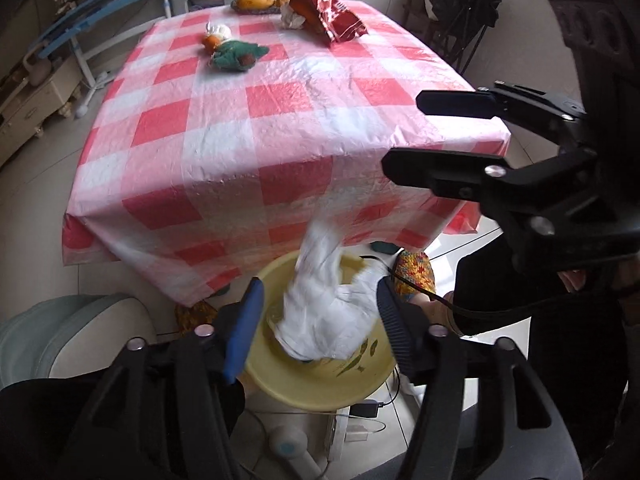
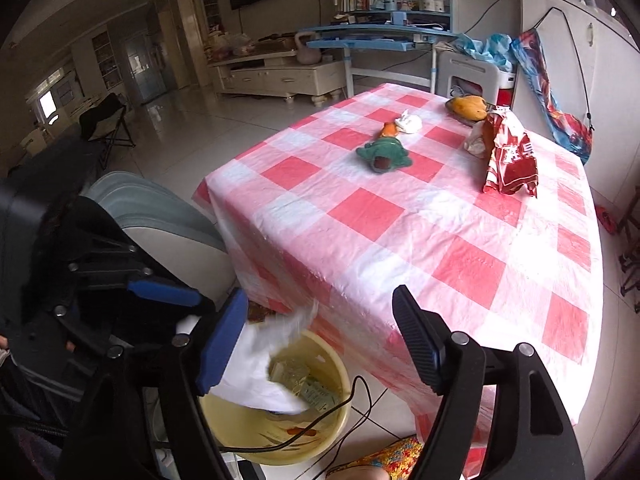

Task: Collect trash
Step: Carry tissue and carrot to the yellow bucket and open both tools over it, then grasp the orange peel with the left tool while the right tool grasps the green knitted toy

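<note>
Our left gripper (image 1: 318, 320) and right gripper (image 2: 320, 344) gape wide, holding nothing; a crumpled white plastic bag (image 1: 324, 312) drops into the round yellow plastic basin (image 1: 320, 392) below them.

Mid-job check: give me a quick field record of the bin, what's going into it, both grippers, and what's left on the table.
bin: yellow basin on the floor at the table's near edge
going in: white plastic bag, blurred, partly in the basin
left gripper: open, fingers either side of the bag, not pressing it
right gripper: open, nothing between its fingers
left on table: red snack bag, crumpled white paper beside it, green plush toy
table: red-and-white checked cloth
</note>
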